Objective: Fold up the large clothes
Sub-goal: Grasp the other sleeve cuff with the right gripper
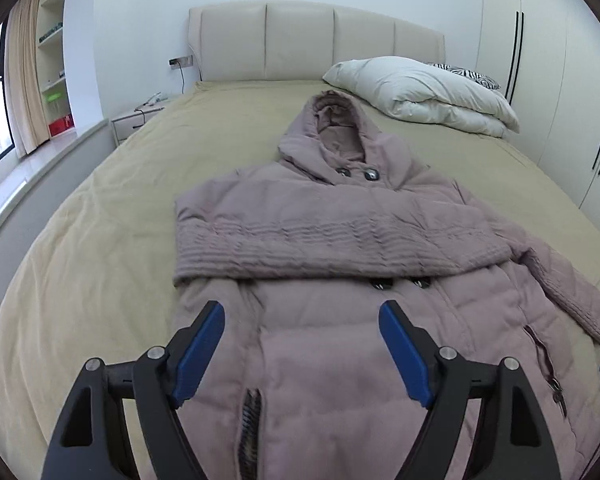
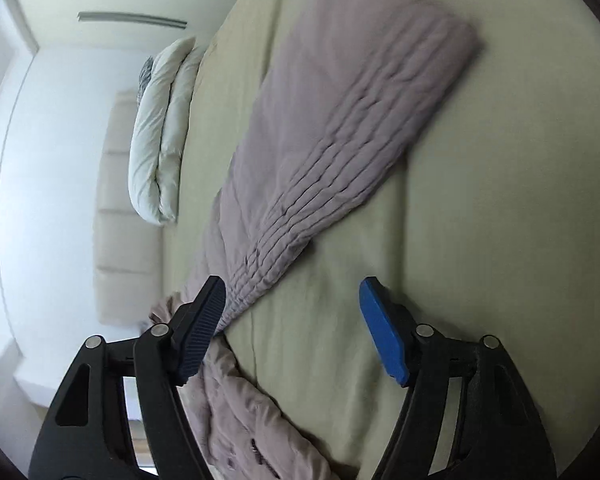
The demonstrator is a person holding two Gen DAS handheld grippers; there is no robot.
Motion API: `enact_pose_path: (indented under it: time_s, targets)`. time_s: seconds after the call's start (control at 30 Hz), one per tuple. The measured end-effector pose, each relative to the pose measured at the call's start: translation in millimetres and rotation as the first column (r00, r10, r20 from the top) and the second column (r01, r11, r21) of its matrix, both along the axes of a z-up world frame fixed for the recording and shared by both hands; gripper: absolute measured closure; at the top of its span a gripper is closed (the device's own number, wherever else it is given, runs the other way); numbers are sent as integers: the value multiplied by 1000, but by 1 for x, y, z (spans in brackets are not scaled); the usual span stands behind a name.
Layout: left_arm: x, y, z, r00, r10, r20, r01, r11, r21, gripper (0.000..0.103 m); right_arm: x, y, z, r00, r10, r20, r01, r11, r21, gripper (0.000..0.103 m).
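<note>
A mauve hooded coat (image 1: 340, 248) is spread on the bed (image 1: 100, 216), 1 sleeve (image 1: 300, 236) folded across its chest. The left gripper (image 1: 302, 344) is held released above its lower front. The right gripper (image 2: 292, 324) is released too, nothing clasped.

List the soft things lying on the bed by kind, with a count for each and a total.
Coat: 1
Duvet: 1
Striped pillow: 1
Total: 3
</note>
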State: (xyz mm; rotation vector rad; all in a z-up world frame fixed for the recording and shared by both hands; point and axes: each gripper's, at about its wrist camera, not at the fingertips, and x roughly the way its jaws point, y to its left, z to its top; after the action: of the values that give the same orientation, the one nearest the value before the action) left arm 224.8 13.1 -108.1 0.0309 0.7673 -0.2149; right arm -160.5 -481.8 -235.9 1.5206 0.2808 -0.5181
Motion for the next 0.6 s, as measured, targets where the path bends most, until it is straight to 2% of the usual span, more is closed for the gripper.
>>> enact_pose_path:
  time_s: [0.07,0.17,0.27,0.33,0.37,0.6]
  targets:
    - [-13,-7,-2,1000,-15,-22,15,1000,-10,21,-4,-7,-5,998,-48,30,46,998,51,38]
    - [-32,-5,-2,999,-18,-33,17,999,-30,21,-12,-20,-4,991,-129,27,127,990,68,38]
    - [-40,2,-4,998,0,-58,-3,999,-47,21,-12,-32,-15,973,-228,39,220,964,153,38]
    - [-41,10,-7,997,14,-78,-19,998,-62,21,-22,-46,-15,965,-261,30,252,952,172,38]
    - [-40,12,-8,996,19,-86,-25,997,-66,21,-31,-53,-12,963,-269,20,262,951,162,38]
    - [-42,18,-5,995,19,-93,-28,995,-92,21,-16,-83,6,965,-251,-79,253,968,8,36]
